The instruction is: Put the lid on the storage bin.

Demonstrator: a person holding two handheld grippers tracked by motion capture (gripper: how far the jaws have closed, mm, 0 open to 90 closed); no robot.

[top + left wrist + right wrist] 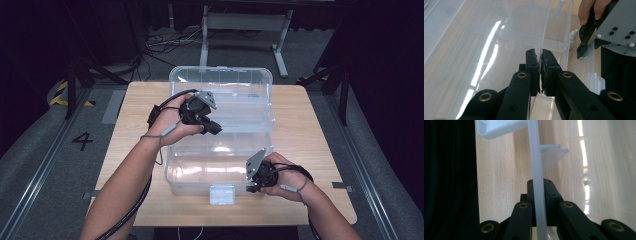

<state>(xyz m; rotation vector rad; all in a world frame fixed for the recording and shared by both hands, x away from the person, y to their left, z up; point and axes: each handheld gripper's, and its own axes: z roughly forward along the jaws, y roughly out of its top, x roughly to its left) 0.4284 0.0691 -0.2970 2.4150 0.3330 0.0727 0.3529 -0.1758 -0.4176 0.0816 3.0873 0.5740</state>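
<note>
Clear plastic: two see-through pieces sit on the wooden table [300,150], a storage bin [200,172] nearest the person and its lid [222,97] lying beyond it at 12 o'clock, the two touching or overlapping along their meeting edges.
Latch: a small clear clip [222,194] sits on the bin's near wall, at 6 o'clock of the bin.
Left gripper [212,127]: clenched on a thin clear wall; the left gripper view shows the pads [534,67] pinching that edge where lid and bin meet.
Right gripper [252,186]: clamped on the bin's rim at its near right corner, about 4 o'clock of the bin; the right gripper view shows the white-clear rim [537,195] running straight up between the closed jaws.
Done so far: both grips look set, and the lid is off the bin's opening.
Left to do: judging by the grips, the lid has yet to be brought over the bin and pressed down, or the bin moved; which of these is meant cannot be told.
Inside the bin: nothing can be made out through the glare.
</note>
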